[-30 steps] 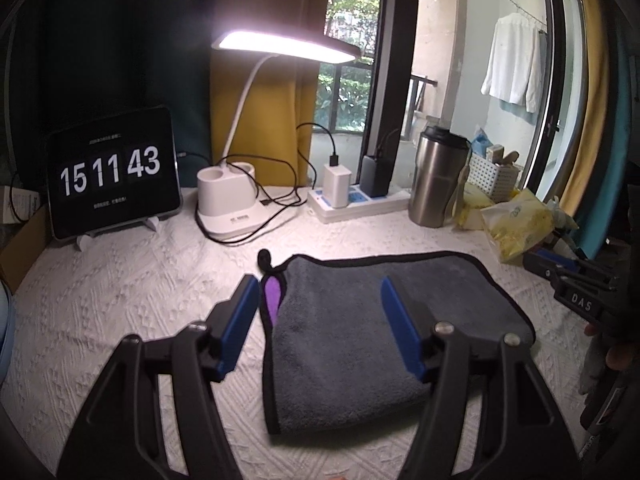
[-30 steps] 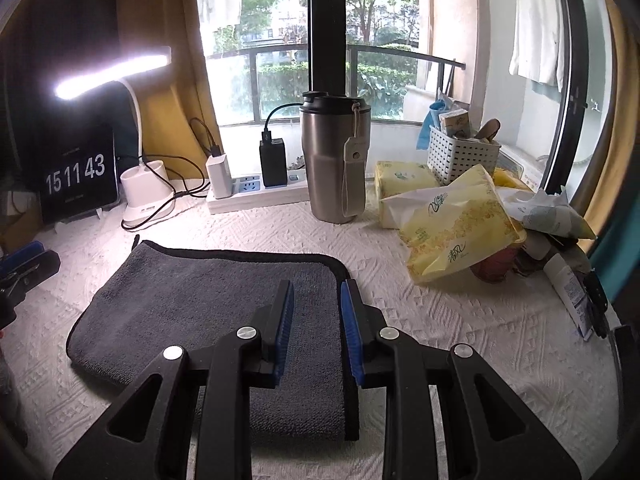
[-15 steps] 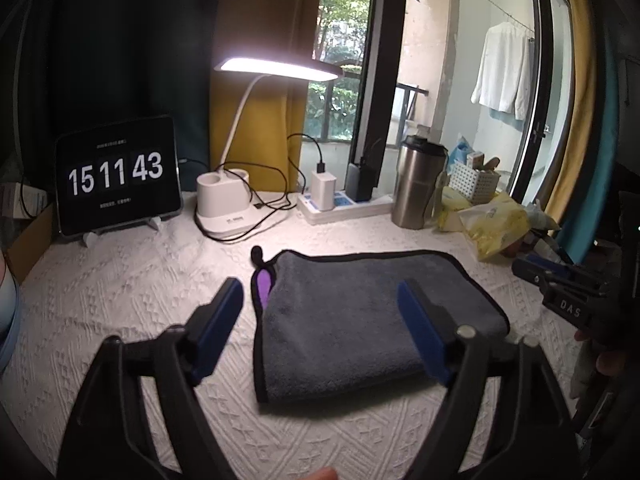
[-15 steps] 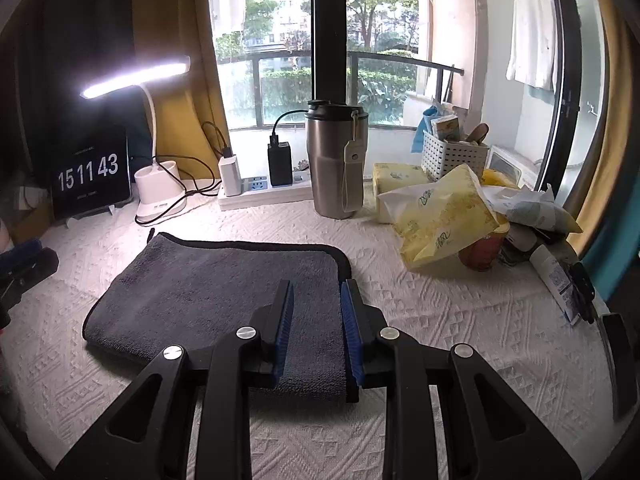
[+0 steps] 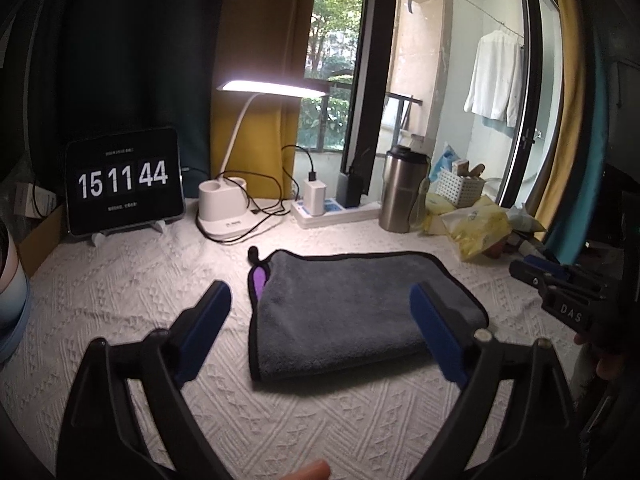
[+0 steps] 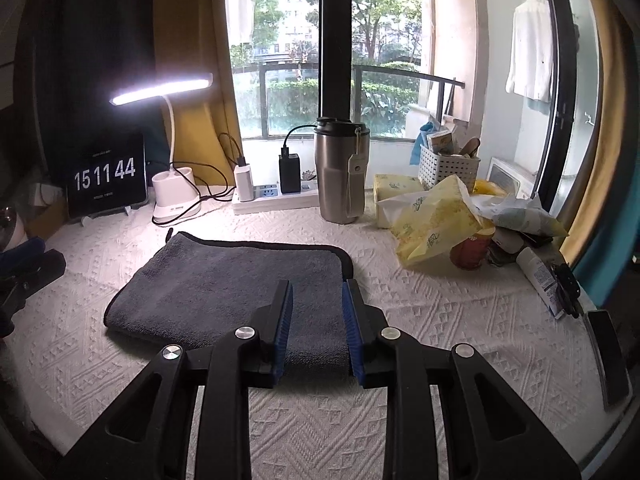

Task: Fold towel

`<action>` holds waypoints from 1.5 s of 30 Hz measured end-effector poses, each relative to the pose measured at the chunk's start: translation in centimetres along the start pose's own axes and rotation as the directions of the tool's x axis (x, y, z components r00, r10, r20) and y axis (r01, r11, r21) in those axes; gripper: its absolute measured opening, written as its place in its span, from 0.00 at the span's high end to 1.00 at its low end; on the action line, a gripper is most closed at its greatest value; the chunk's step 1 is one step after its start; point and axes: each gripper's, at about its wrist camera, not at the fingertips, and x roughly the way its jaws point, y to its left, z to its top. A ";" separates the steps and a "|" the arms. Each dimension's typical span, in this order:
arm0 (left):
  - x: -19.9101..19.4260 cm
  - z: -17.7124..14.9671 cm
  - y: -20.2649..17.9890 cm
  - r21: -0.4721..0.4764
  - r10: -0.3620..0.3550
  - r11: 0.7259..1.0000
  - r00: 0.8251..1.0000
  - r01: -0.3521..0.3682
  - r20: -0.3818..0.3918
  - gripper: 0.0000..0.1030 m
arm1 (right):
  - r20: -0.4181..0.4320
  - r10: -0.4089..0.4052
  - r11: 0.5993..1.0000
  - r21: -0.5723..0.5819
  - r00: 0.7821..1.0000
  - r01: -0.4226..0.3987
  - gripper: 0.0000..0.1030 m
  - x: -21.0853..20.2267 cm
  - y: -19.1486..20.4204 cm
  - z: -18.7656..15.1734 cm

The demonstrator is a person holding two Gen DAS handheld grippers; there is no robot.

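Observation:
A grey towel point(image 5: 348, 312) with black trim lies folded flat on the white textured table cover; a purple tag point(image 5: 258, 280) shows at its far left corner. It also shows in the right wrist view point(image 6: 236, 284). My left gripper point(image 5: 320, 304) is wide open and empty, held above and in front of the towel's near edge. My right gripper point(image 6: 316, 300) has its jaws a little apart and holds nothing, above the towel's near right corner. It also shows in the left wrist view point(image 5: 552, 280) at the right.
At the back stand a tablet clock point(image 5: 124, 184), a lit desk lamp point(image 5: 228, 208), a power strip point(image 5: 336, 208) with chargers and a steel tumbler point(image 6: 342, 176). Yellow bags point(image 6: 432, 216), a white basket point(image 6: 448, 168) and a phone point(image 6: 608, 356) crowd the right side.
Both grippers have pulled back and up from the towel. The left gripper has opened wider. The right jaws have parted slightly. The towel has not moved.

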 end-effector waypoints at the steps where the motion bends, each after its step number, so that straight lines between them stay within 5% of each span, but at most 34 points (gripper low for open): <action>1: -0.3 0.0 -0.1 0.003 -0.001 1.000 1.000 0.001 0.003 0.11 | 0.006 0.000 1.000 -0.002 1.000 0.000 0.73 -0.4 0.1 0.0; 17: -5.2 -0.6 -1.6 0.036 0.053 0.998 0.993 -0.057 0.102 0.11 | 0.079 0.034 0.999 -0.028 0.996 -0.032 0.65 -5.6 1.4 -0.7; 45: -12.1 -2.2 -3.8 0.099 -0.001 0.995 0.969 -0.024 0.249 0.10 | 0.246 0.024 0.998 -0.067 0.969 -0.007 0.62 -14.0 1.8 -3.4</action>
